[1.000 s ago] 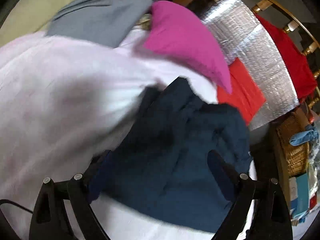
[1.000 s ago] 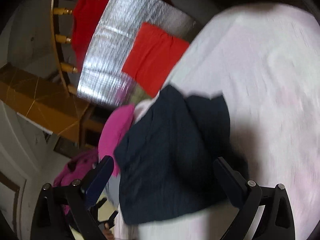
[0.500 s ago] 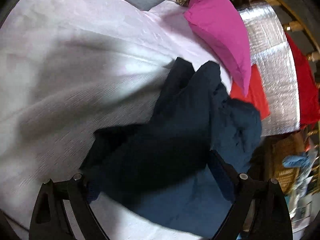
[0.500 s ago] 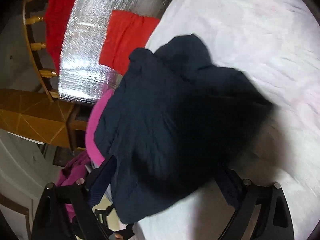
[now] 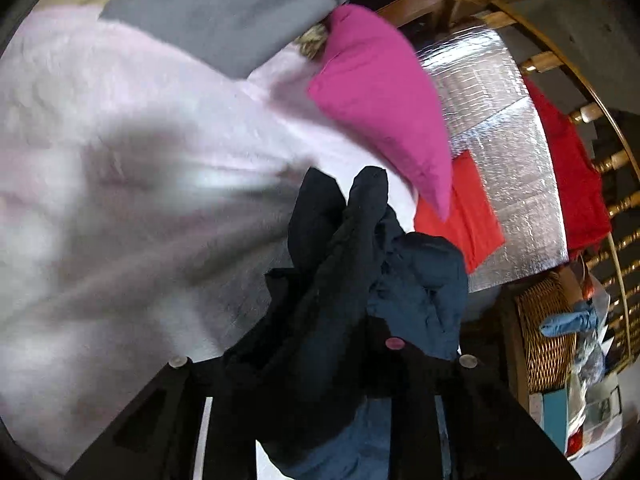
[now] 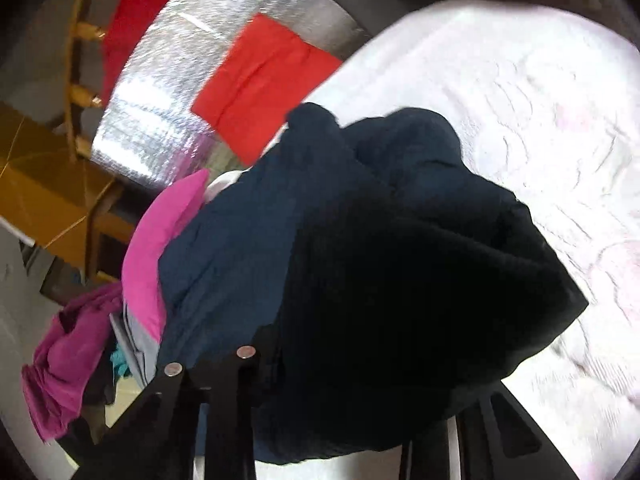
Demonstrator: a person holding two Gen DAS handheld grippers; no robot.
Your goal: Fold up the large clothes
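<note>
A dark navy garment (image 5: 360, 304) hangs bunched over the pale pink bed cover (image 5: 120, 184). My left gripper (image 5: 324, 364) is shut on a fold of it, and the cloth drapes over the fingers and hides the tips. In the right wrist view the same navy garment (image 6: 360, 264) fills the middle. My right gripper (image 6: 352, 364) is shut on it too, with the cloth covering the fingers. The garment is lifted off the bed cover (image 6: 540, 128) between the two grippers.
A magenta cushion (image 5: 380, 96) and a grey folded garment (image 5: 224, 16) lie at the far side of the bed. A silver foil sheet (image 5: 512, 152) with a red cloth (image 5: 468, 216) sits beyond the bed's edge. A wicker basket (image 5: 548, 340) and wooden railing (image 5: 600, 112) stand at right.
Both grippers went from open around the flat-lying navy garment to shut on it. The garment has been gathered and raised off the bed cover into a bunched, hanging shape.
</note>
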